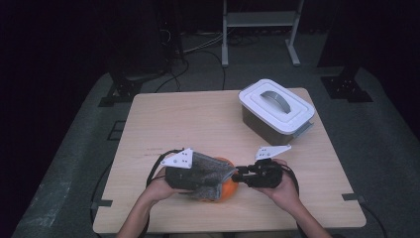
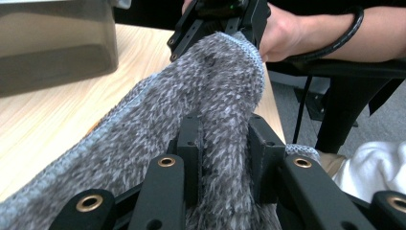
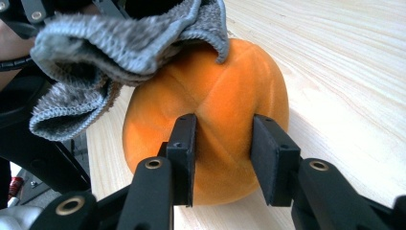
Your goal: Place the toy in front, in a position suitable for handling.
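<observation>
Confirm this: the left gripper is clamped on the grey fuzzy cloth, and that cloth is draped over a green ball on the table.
One thing is wrong: the ball is orange, not green, as the right gripper view shows. The left gripper is indeed clamped on the grey fuzzy cloth, which drapes over the ball on the table.

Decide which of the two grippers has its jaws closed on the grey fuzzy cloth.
The left gripper: its jaws pinch the grey cloth. The right gripper instead has its jaws around the orange ball.

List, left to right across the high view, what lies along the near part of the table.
Left gripper → grey cloth → orange ball → right gripper.
</observation>
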The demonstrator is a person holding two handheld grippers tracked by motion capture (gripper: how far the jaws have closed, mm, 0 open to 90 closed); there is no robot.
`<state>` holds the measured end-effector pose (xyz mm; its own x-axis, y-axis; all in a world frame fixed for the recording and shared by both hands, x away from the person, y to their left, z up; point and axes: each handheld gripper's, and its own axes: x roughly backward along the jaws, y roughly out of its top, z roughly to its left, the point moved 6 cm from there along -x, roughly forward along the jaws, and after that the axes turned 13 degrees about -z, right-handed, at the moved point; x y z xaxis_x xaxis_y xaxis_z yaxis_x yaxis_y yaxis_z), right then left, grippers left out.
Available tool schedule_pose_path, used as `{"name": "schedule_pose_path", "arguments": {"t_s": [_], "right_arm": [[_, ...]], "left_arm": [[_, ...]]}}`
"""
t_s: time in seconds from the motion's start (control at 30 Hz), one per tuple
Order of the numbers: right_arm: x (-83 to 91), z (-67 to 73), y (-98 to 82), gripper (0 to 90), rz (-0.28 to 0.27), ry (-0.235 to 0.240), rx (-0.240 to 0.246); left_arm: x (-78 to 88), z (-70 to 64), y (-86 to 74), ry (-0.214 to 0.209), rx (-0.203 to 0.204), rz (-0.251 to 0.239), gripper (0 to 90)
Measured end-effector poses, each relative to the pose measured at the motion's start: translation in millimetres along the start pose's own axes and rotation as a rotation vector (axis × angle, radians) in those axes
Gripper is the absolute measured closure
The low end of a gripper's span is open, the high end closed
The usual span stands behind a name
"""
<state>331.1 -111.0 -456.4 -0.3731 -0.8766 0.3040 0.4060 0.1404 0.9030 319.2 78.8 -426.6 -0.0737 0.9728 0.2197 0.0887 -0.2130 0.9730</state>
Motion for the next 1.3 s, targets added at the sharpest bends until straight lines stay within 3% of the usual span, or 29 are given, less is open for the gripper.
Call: {"name": "schedule_pose_path", "arguments": {"t_s": [0.2,0.27,0.3,0.37,0.47,0.53,0.63,0.77,0.83,0.93,1.17,1.3], "right_arm": [[1.3,-7.1,-1.8,63.0,0.008,-0.03,-0.001],[2.8,-8.8,-2.0,61.9,0.009,-0.024,-0.013],[4.4,-8.3,-0.7,61.0,0.001,-0.023,-0.003],[9.0,-3.3,6.3,57.3,-0.029,-0.023,0.062],[7.9,5.2,13.1,47.2,-0.074,0.009,0.073],[2.1,7.1,8.8,45.0,-0.052,-0.001,0.099],[-0.3,6.0,4.8,48.6,-0.032,-0.008,0.115],[3.2,3.8,0.0,51.5,0.002,-0.008,0.141],[6.4,2.6,-3.0,51.5,0.012,0.002,0.134],[11.2,1.4,-6.1,48.8,0.037,0.022,0.113],[16.6,-3.1,7.3,34.2,-0.029,0.049,-0.004],[6.2,-6.8,1.9,25.2,0.017,0.041,-0.043]], "left_arm": [[14.7,15.5,-13.5,0.07,0.036,0.022,71.0],[14.9,16.1,-16.2,0.064,0.047,0.02,71.0],[14.0,15.8,-16.8,0.067,0.044,0.024,71.0],[11.4,14.1,-15.9,0.059,0.039,0.026,71.0],[3.7,9.9,-14.2,0.031,0.04,0.019,71.0],[0.2,8.5,-14.2,0.025,0.034,0.026,70.8],[3.3,10.9,-14.8,0.035,0.036,0.022,70.6],[12.8,19.7,-20.7,0.083,0.062,0.026,70.5],[17.1,24.1,-26.5,0.1,0.086,0.026,70.4],[17.1,24.1,-28.2,0.093,0.098,0.02,70.3],[5.0,8.6,-25.5,-0.013,0.084,0.038,70.3],[4.2,6.5,-25.4,-0.032,0.086,0.046,70.2]]}}
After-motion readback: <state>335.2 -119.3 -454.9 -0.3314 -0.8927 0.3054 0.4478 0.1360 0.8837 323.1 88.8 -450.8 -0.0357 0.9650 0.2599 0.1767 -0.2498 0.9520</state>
